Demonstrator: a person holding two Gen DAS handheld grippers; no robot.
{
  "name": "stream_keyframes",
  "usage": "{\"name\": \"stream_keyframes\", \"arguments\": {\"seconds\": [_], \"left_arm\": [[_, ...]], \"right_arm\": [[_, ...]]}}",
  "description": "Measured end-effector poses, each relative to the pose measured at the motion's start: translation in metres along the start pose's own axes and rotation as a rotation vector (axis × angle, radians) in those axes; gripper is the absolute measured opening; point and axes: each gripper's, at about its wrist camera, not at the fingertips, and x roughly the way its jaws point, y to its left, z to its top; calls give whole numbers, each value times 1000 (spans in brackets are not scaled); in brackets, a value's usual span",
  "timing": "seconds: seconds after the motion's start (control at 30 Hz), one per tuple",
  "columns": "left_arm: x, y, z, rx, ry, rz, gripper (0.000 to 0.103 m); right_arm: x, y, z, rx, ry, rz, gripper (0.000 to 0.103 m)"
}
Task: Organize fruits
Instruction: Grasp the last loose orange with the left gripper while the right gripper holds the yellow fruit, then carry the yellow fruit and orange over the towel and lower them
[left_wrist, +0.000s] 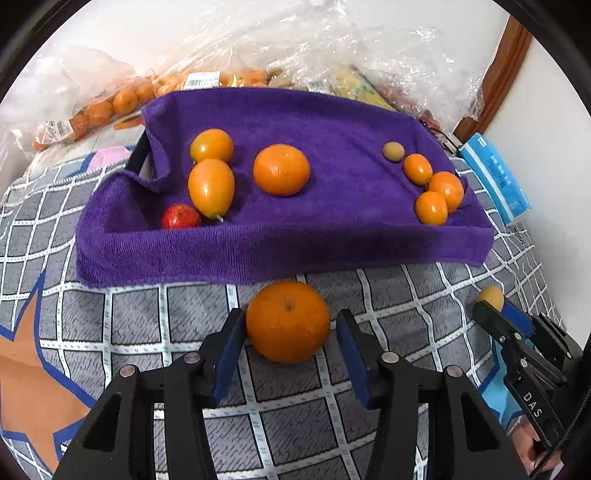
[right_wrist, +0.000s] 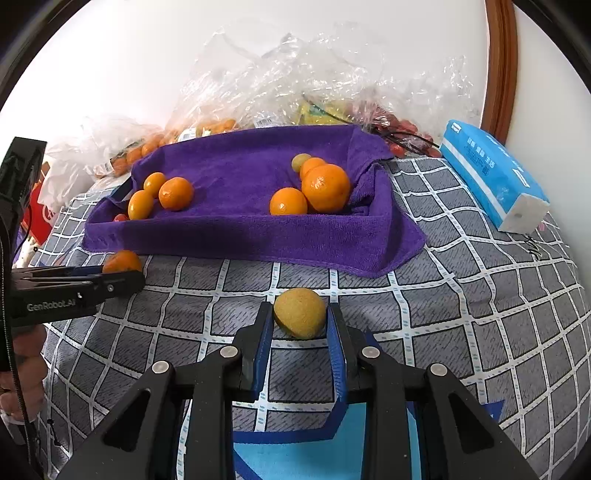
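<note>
Purple towel-lined tray holding oranges far left and far right, left gripper spread around orange, right gripper pinching yellow fruit

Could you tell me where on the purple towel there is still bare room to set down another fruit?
The purple towel is bare between the lone orange and the right-hand cluster, and along its far edge. The left corner, by the red fruit, is crowded.
</note>
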Motion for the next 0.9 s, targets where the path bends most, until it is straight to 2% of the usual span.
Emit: {"name": "stream_keyframes", "arguments": {"seconds": [0.03,0.27,0.9], "left_arm": [[0,0,0,1,0,2,41],[-7,0,2,1,-4,-21,40],[-82,8,10,-20,-121,-28,40]], "right_arm": [[0,0,0,0,1,-1,29],[-5,1,7,-3,-11,-1,29],[-62,25,44,-22,-112,-22,29]]}}
